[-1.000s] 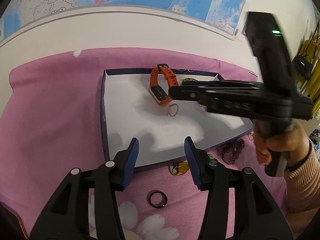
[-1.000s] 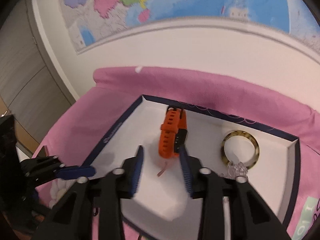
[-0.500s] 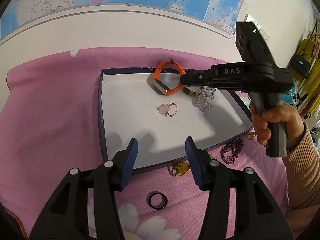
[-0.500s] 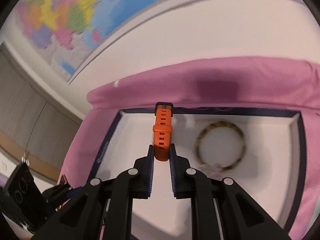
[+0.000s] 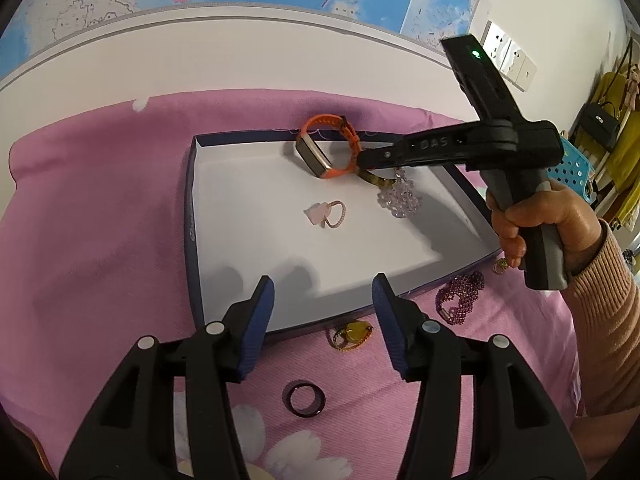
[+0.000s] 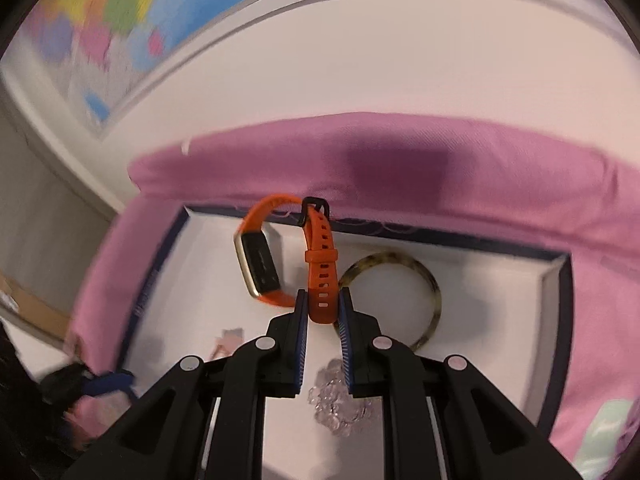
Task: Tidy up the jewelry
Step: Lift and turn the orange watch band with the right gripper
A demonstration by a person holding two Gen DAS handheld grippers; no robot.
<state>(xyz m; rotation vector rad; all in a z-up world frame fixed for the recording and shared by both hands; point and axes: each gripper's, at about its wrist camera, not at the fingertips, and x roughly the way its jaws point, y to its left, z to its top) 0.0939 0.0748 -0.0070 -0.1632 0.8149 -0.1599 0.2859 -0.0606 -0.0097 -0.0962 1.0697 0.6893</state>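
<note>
Left wrist view: the left gripper (image 5: 323,312) hangs half open over the near edge of a white tray (image 5: 256,248) with a dark blue rim, its blue pads clear of everything. The tray lies on a pink cloth (image 5: 100,220). Inside it, near the far wall, sits an orange watch band (image 5: 320,152); the right gripper (image 5: 360,159), held by a hand (image 5: 536,216) in a peach knitted sleeve, reaches in from the right, its tip at the band's strap. A small pink ring (image 5: 326,215) lies mid-tray, and a clear bead bracelet (image 5: 400,196) lies to its right, beside a partly hidden mottled bangle (image 5: 370,178). On the cloth in front of the tray lie a yellow pendant (image 5: 352,332), a purple bead bracelet (image 5: 460,298) and a black ring (image 5: 306,399).

Right wrist view: the right gripper (image 6: 323,308) is nearly closed, both blue pads pressed on the loose end of the orange watch band (image 6: 320,264). Its jaws have just been closing on that strap. The band's dark face stands to the left, the buckle at the tray's (image 6: 552,300) far wall. The mottled bangle (image 6: 434,296) lies just right of the strap, and the clear bead bracelet (image 6: 340,408) shows beneath the fingers. The picture is blurred at the edges.
</note>
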